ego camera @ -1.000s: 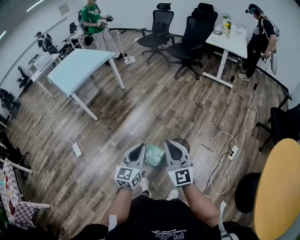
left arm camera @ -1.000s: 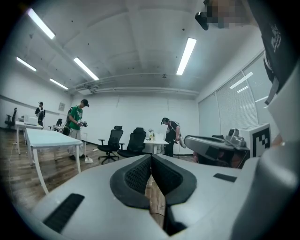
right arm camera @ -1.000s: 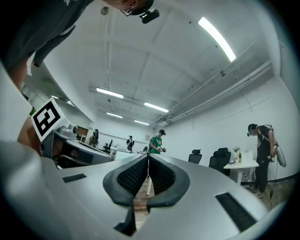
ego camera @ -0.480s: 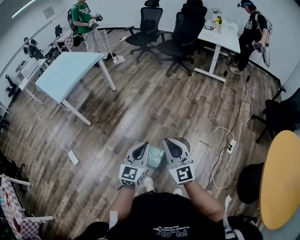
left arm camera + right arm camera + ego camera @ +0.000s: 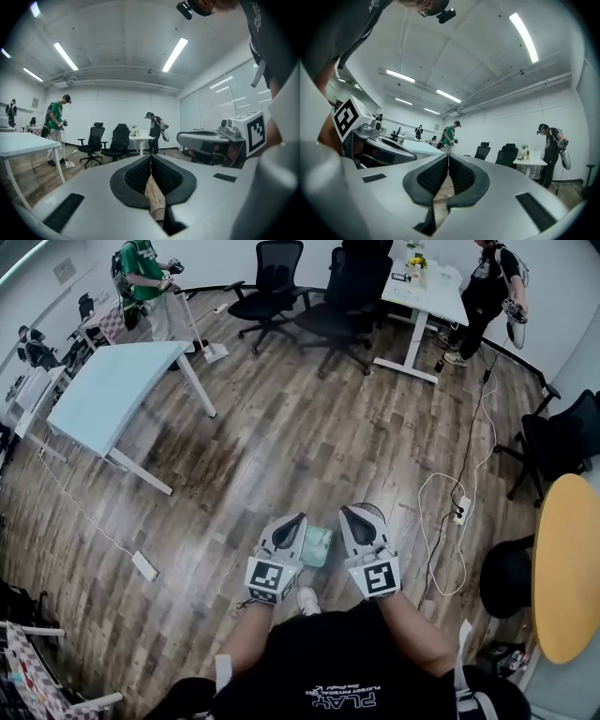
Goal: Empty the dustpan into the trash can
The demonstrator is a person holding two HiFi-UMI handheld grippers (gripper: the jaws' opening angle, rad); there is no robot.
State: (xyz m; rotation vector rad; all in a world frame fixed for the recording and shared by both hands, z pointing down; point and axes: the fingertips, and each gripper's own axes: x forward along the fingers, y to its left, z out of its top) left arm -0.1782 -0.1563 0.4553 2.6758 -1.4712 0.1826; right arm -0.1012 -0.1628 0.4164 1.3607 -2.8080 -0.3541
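Moved: light-blue table (image 5: 112,395) slid up-left in head view; pale green container (image 5: 317,546) stays on the floor between the grippers, dustpan or can not told | left gripper (image 5: 294,523) jaws together, empty, just left of it | right gripper (image 5: 354,517) likewise, just right | shirt print unreadable | bare wood floor (image 5: 281,446) beyond container; white cable (image 5: 441,521) to its right

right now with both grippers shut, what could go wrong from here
Both the left gripper and the right gripper are shut and empty, so they may knock the pale green object seen between them instead of gripping it. The white cable loops over the wooden floor close on the right: a trip risk.
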